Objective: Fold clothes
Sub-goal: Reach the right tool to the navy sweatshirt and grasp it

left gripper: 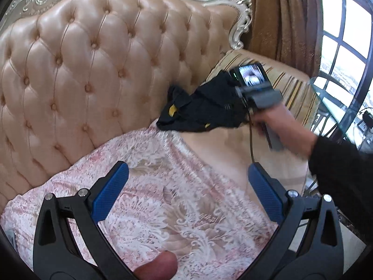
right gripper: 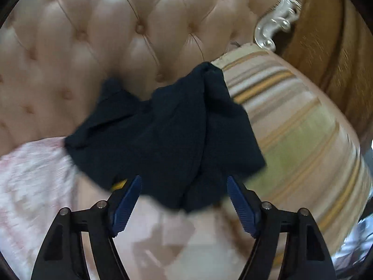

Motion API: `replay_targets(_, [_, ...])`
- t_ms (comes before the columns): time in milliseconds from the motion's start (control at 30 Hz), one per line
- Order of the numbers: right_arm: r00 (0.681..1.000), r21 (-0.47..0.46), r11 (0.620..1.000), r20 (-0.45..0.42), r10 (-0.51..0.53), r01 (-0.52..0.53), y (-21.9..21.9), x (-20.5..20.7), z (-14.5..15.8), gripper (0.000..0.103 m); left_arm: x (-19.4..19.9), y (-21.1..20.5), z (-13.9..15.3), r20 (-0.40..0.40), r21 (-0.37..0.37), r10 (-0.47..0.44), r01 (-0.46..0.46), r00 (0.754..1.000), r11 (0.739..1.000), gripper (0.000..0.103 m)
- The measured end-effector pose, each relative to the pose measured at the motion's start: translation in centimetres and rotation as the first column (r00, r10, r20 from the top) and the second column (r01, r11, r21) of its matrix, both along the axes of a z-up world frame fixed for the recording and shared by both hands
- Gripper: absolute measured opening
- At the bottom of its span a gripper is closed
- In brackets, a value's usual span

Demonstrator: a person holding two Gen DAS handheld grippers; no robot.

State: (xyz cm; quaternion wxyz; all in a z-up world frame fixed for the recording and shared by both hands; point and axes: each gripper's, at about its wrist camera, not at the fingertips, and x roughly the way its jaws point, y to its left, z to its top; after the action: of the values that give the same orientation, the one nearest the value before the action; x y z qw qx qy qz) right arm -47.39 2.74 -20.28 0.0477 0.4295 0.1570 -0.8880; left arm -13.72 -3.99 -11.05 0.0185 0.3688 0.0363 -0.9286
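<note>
Looking through the left wrist view first: the left claw (left gripper: 187,187) is spread wide with nothing in it, hanging over the pink floral lace cover (left gripper: 163,198) on the sofa seat. The crumpled black garment with small yellow patches (left gripper: 200,107) sits well ahead of it, bunched against the foot of the tufted peach leather sofa back (left gripper: 93,65), just where the lace cover ends. Its long axis runs roughly left to right along the base of the sofa back, with the right end riding up against the striped beige and gold cushion (left gripper: 286,84). The person's right hand (left gripper: 277,121) comes in from the right holding the other tool, blurred, and it's right up at the garment's right end, so the right arm is clearly the nearer one.

Right wrist view: the right claw (right gripper: 184,186) is open fairly wide with nothing pinched. The black garment fills the middle of the picture, straight ahead and just beyond the tips, its lower edge hanging about level with them. I can't tell if the blue ribbed pads (right gripper: 127,200) are brushing the cloth, since it's all smeared. The sofa back is behind the garment, the cushion to its right.

My guess: right claw nips the near hem, left has to travel further.
</note>
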Motion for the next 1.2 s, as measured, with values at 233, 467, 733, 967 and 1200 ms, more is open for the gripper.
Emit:
replay_targets(233, [0.998, 0.229, 0.971, 0.014, -0.066, 0.061, -1.7, -7.3, -4.6, 0.083, -0.5, -1.8, -2.7, 0.062, -0.002, 0.031, -0.031, 0.998, 1.000, 0.102])
replay_targets(467, [0.998, 0.104, 0.995, 0.054, -0.009, 0.003, -1.4, -7.6, -4.5, 0.010, -1.1, -2.9, -4.9, 0.100, 0.054, 0.056, -0.061, 0.993, 0.997, 0.102])
replay_targets(733, [0.906, -0.408, 0.816, -0.290, 0.309, -0.409, -1.2, 8.0, 11.5, 0.007, -2.2, -4.0, -6.4, 0.078, 0.137, 0.106, -0.116, 0.991, 0.984, 0.102])
replay_targets(967, [0.803, -0.615, 0.526, -0.364, 0.471, -0.587, 0.6, 21.9, 16.4, 0.007, -2.6, -3.0, -6.7, 0.028, 0.119, 0.079, -0.081, 0.997, 0.990, 0.102])
replay_targets(1200, [0.808, -0.662, 0.496, -0.311, 0.501, -0.562, 0.4, 26.1, 14.6, 0.007, -4.0, -3.9, -7.4, 0.045, 0.166, 0.046, -0.053, 0.998, 0.985, 0.020])
